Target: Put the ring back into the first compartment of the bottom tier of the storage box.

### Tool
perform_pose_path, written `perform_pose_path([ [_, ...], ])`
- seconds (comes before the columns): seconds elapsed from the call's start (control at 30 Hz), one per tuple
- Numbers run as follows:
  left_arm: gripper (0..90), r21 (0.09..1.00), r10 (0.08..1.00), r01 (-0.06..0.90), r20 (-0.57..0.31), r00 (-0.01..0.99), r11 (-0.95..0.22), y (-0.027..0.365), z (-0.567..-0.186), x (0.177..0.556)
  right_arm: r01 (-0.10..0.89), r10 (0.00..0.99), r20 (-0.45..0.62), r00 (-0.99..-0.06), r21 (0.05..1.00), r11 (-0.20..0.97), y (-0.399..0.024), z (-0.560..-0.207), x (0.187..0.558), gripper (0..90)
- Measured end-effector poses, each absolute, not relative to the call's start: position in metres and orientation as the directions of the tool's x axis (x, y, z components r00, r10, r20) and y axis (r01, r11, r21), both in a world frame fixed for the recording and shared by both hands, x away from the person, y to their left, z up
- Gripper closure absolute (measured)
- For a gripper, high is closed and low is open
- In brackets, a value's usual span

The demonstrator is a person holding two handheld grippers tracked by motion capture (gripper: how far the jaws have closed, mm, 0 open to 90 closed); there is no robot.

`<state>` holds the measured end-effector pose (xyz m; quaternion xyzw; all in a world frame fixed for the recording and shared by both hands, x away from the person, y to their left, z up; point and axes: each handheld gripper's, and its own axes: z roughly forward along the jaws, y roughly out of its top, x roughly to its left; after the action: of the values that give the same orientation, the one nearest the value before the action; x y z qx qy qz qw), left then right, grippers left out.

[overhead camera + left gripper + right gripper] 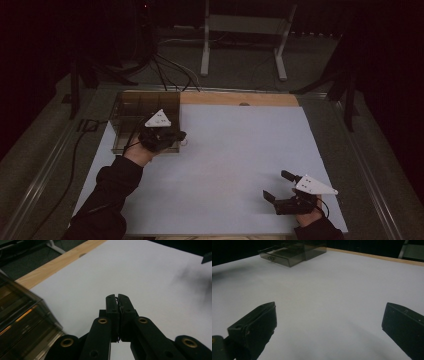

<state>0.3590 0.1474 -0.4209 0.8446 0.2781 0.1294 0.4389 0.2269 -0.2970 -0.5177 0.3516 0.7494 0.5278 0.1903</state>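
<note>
High view: left gripper [181, 135] clamped shut on nothing, just right of the drawer box [145, 120] at far left. Right gripper [274, 192] wide open, empty, near right. Risk: shut jaws knock the box sideways.

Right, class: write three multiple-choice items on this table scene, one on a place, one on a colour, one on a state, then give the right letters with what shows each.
1. Where on the white sheet does the smoky clear drawer box stand?
A. its far left corner
B. its near right corner
C. its middle

2. What colour is the three-cornered plate on top of the right gripper?
A. red
B. pale grey-white
C. green

3. How do the jaws of the left gripper stand?
A. wide apart
B. closed on a cup
C. shut together

Answers: 1 A, as the high view puts the box at the sheet's far left; 2 B, as the plate shows pale against the black gripper; 3 C, as the left gripper view shows the two jaws pressed together.
</note>
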Motion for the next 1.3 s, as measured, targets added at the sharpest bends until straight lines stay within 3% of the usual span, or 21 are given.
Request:
perform_pose_path([
  [1.3,90.0,0.851,0.815,0.482,-0.122,0.566,-0.207,0.26,-0.445,0.363,0.329,0.729,0.085,-0.679,0.923,0.199,-0.297,-0.518,0.227,0.0],
])
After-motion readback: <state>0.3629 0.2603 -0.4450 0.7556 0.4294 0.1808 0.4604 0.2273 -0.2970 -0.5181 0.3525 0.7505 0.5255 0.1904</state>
